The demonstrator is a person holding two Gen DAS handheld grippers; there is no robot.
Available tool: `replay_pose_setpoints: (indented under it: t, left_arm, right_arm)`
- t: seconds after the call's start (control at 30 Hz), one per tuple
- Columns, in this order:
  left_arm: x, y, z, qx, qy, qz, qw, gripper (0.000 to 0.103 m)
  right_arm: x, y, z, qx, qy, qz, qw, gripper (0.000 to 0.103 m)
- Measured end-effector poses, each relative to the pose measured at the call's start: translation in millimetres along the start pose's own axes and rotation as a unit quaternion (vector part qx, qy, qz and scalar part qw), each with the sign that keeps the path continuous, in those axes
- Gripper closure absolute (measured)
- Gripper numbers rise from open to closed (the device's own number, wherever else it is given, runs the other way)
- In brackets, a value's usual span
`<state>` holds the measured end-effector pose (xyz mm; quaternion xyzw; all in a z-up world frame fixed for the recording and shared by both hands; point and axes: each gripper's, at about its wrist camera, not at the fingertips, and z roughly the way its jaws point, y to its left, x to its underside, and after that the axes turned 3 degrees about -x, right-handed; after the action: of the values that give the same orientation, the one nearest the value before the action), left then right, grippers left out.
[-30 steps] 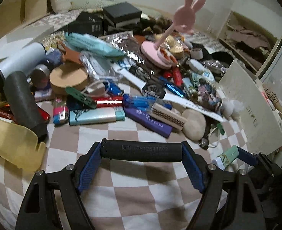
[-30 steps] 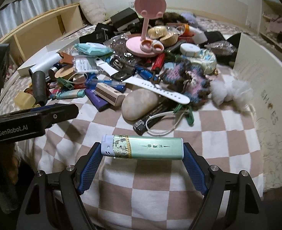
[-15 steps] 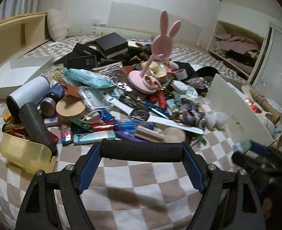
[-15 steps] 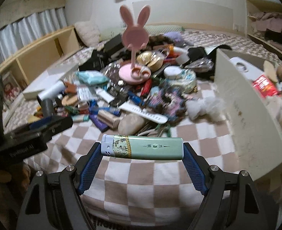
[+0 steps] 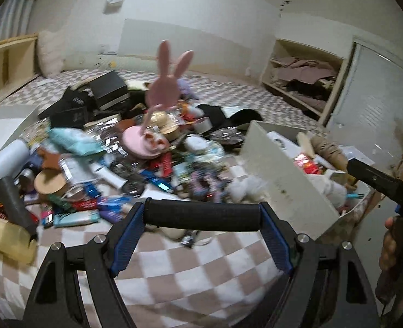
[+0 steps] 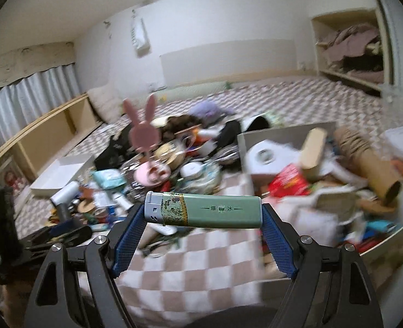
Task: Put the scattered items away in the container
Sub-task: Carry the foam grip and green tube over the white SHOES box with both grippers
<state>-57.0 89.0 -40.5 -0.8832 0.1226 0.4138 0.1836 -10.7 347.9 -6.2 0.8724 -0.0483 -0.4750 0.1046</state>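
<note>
Left edge of the bed [image 5: 174,281]: a hairdryer [image 5: 7,180] lies at the rim of the pile [image 5: 135,164], its dark handle pointing toward the camera. Mid-pile, a pink rabbit stand [image 5: 163,101] stands upright among packets, tubes and small boxes; much of it is blurred.

Left gripper [image 5: 201,216]: jaws clamped end to end on a black roller [image 5: 201,215], long axis crosswise to the fingers. It hangs above the checked cover, pile ahead of it, box off to its right.

Right gripper [image 6: 202,214]: jaws clamped end to end on a green lighter [image 6: 204,211], long axis crosswise, cap end at the left jaw. It hangs above the cover.

Right of the pile: the white box [image 6: 289,131] sits on the bed, open, already holding a tube, cartons and wrappers.

Key relation: the box lies ahead and to the right of the right jaws, nearer to that gripper than to the left one. My reading is that the lighter goes in first, the hand travelling forward-right until the lighter clears the box's near wall. The roller has further to cross.
</note>
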Motion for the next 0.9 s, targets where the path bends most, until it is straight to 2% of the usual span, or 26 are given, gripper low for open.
replay_pose_setpoints:
  t: [0.27, 0.47, 0.7, 0.9]
  left_arm:
    - [-18.8, -58.5, 19.6, 0.039, -0.007, 0.05, 0.998, 0.021]
    - [-29.3, -96.5, 39.1, 0.065, 0.002, 0.085, 0.9943, 0.021]
    - [-40.7, -141.0, 62.9, 0.094, 0.014, 0.127, 0.9873, 0.021]
    - [-51.9, -166.0, 84.3, 0.125, 0.027, 0.132, 0.9829, 0.021]
  right_arm:
    - [-3.2, -62.5, -10.2, 0.058, 0.01, 0.014, 0.998, 0.02]
    - [-3.5, -95.2, -9.8, 0.071, 0.025, 0.025, 0.997, 0.02]
    - [-15.3, -108.5, -5.5, 0.065, 0.086, -0.033, 0.994, 0.02]
    - [-21.8, -108.8, -2.4, 0.067, 0.129, -0.077, 0.986, 0.02]
